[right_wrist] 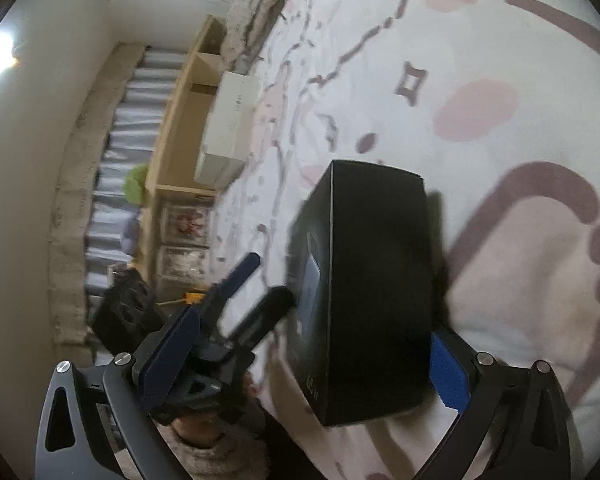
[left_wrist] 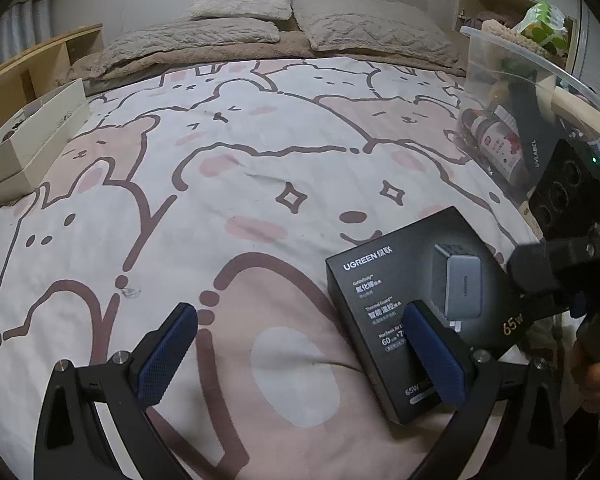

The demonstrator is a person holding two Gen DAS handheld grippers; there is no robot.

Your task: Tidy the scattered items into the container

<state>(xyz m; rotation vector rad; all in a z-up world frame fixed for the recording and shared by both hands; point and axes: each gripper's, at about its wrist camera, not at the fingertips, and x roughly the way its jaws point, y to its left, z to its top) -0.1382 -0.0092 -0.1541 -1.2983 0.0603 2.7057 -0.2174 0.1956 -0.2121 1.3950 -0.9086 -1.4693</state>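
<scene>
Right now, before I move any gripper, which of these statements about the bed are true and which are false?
1. The black box lies on the bed sheet, outside the clear container. True.
2. The left gripper is shut on the black box. False: its fingers are open and hold nothing.
3. The clear container already holds a bottle. True.
4. The white box stands inside the clear container. False: it sits at the opposite edge of the bed.
</scene>
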